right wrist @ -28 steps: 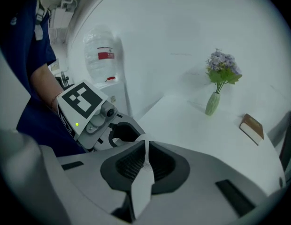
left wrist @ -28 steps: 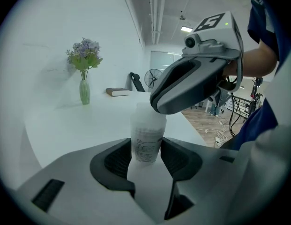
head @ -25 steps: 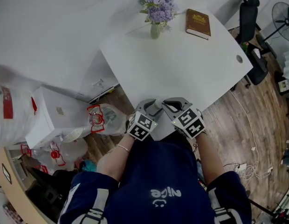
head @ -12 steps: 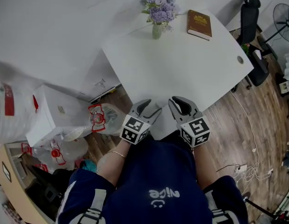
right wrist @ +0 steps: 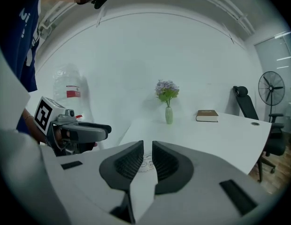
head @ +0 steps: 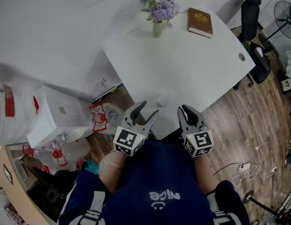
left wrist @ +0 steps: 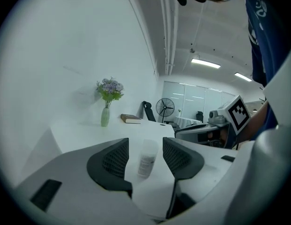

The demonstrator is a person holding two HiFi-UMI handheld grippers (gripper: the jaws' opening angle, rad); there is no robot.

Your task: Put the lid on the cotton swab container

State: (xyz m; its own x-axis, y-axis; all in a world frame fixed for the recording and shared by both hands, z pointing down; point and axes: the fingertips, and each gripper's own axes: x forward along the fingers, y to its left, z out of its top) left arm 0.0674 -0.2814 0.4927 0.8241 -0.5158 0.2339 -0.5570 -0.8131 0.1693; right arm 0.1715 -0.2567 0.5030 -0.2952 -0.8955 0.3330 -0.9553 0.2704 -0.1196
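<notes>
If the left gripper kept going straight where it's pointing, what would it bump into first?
Probably the cotton swab container, upright on the table, lined up ahead between the jaws of the left gripper, which have just been opening and hold nothing. How far ahead is unclear.

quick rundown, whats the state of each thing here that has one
cotton swab container: upright near the front edge of the table, lid appears on, untouched
left claw: wide open, has just been opening; container stands ahead between the jaws, not gripped
right claw: slightly open, holding nothing
vase: upright, flowers in it
book: closed, lying flat
</notes>
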